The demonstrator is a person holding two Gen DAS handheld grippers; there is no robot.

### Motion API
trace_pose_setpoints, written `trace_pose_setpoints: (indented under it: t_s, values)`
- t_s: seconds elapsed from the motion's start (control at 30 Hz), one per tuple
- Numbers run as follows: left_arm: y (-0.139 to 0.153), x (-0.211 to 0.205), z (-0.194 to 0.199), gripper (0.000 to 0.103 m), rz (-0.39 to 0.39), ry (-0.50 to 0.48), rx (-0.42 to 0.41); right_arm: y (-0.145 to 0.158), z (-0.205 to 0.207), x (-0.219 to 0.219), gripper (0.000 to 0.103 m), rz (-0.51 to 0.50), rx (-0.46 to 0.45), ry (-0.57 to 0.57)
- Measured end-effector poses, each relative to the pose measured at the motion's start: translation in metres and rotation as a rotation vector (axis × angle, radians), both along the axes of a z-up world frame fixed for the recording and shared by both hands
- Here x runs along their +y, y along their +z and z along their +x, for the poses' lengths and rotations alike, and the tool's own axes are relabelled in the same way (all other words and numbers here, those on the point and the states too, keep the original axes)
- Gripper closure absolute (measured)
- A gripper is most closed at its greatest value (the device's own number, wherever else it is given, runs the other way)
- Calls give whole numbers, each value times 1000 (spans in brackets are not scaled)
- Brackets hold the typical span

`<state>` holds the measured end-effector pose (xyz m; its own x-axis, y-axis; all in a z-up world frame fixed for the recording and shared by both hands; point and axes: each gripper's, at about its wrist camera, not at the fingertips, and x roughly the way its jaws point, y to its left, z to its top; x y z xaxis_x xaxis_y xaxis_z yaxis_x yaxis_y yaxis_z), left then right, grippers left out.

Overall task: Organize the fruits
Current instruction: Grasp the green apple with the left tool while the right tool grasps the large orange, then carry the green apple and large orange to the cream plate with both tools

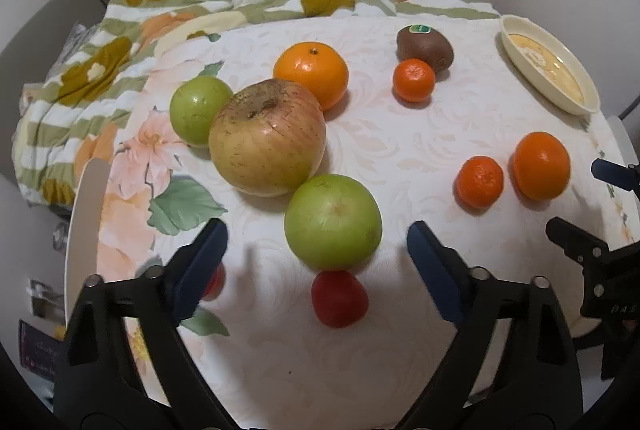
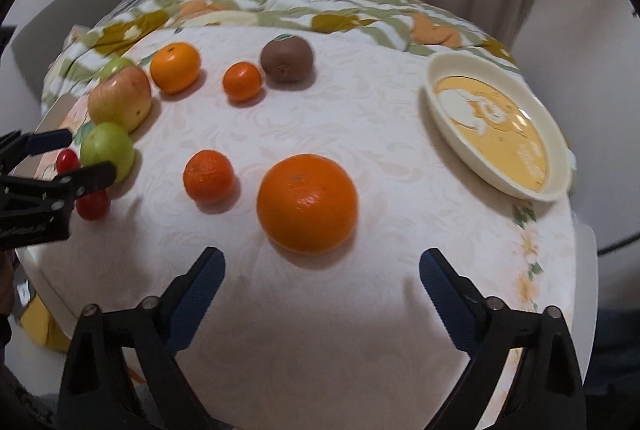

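Left tongs (image 1: 316,242): spread wide, holding nothing, poised over the near-left part of the desk (image 1: 400,150). A green apple (image 1: 333,221) sits between the blue pads (image 1: 434,274), touching neither. A red cherry tomato (image 1: 339,297) lies against its near side; a second one (image 1: 214,280) is partly hidden behind the left pad.

Right tongs (image 2: 322,268): likewise spread wide and empty, over the near edge. A large orange (image 2: 307,203) lies just ahead of the pads, stem scar facing up.

Remaining fruit: a large russet apple (image 1: 267,137), stem hollow upward, touches the near green apple, a second green apple (image 1: 198,109) toward the left edge, and an orange (image 1: 311,73) behind it. A kiwi (image 1: 425,47) near the far edge lies with its long axis running left to right, sticker on top, with a small mandarin (image 1: 413,80) touching its near side. Another mandarin (image 2: 209,176) sits just left of the large orange.

A cream oval dish (image 2: 440,70) stands at the far-right corner, long axis slanting from far-left to near-right.
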<state>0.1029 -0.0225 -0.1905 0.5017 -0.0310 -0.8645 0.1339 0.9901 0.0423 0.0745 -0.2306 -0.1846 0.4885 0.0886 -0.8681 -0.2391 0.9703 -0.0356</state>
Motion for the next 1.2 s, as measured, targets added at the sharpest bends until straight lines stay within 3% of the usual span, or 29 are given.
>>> trace_pose_setpoints:
  t_s: [0.17,0.3,0.4,0.53,0.8,0.93,1.2]
  values:
    - [-8,-1,7,20,15,37,18,-7,13,4,17,3,14,63]
    - [-11,-3,10,31,16,51,33,-10,22,4,17,11,21,96]
    - [-13,-6,11,44,0,47,46,-12,27,6,27,20,34,122]
    - [-13,-12,11,44,31,48,44,-16,31,8,34,24,50,150]
    - [-12,-11,7,44,20,43,45,-16,33,9,38,32,35,168]
    - [-13,-14,6,44,20,24,37,-16,36,10,47,17,25,164]
    - [-2,-16,-5,44,15,-17,15,-11,31,5,48,34,21,120]
